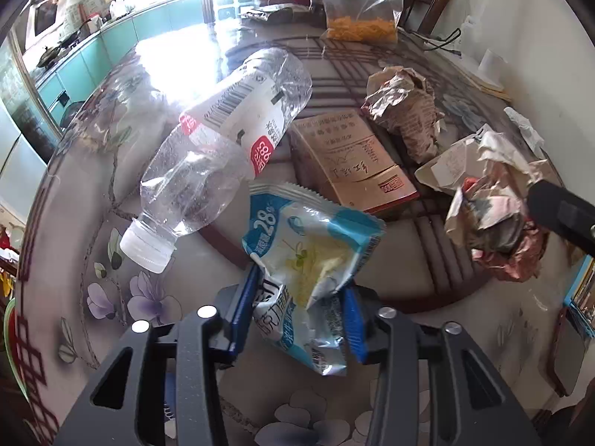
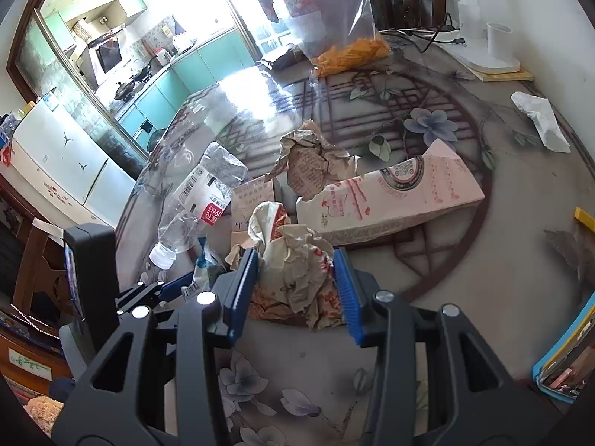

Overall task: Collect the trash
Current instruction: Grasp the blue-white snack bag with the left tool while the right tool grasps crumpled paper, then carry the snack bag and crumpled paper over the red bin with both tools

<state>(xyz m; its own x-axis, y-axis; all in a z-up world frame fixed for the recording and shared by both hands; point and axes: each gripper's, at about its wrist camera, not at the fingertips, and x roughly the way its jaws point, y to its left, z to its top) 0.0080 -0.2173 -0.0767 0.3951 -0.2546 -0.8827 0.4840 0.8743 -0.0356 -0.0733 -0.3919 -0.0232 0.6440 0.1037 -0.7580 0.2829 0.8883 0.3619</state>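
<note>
The left gripper [image 1: 301, 297] is right up close, and its two blue fingers [image 1: 243, 304] pinch a blue and white snack bag [image 1: 312, 249]. The bag is crinkled and sticks up between the fingers, lifted a bit over the table [image 1: 74, 223]. The table has a shiny top with purple flowers painted on it.

Just past the bag lies an empty plastic bottle [image 1: 223, 141]. It is squashed, lies on its side, and its white cap points toward the camera. Beside the bottle sits a flat brown box [image 1: 353, 160] with writing on it. Behind the box is a ball of crumpled brown paper [image 1: 403, 107].

The right gripper [image 2: 295, 282] is close too. Its blue fingers [image 2: 346, 290] are on both sides of a crumpled paper wad [image 2: 297, 278] with red marks, and they press on it. The wad looks like it rests on the table. Just behind the wad lies a long pink paper bag [image 2: 394, 193], flat on its side. A white tissue [image 2: 541, 119] lies well apart, near the wall.

At the far end of the table stands a clear bag [image 2: 346, 37] with orange bits in the bottom. In the right wrist view the left gripper shows at the left, holding the snack bag near the bottle.
</note>
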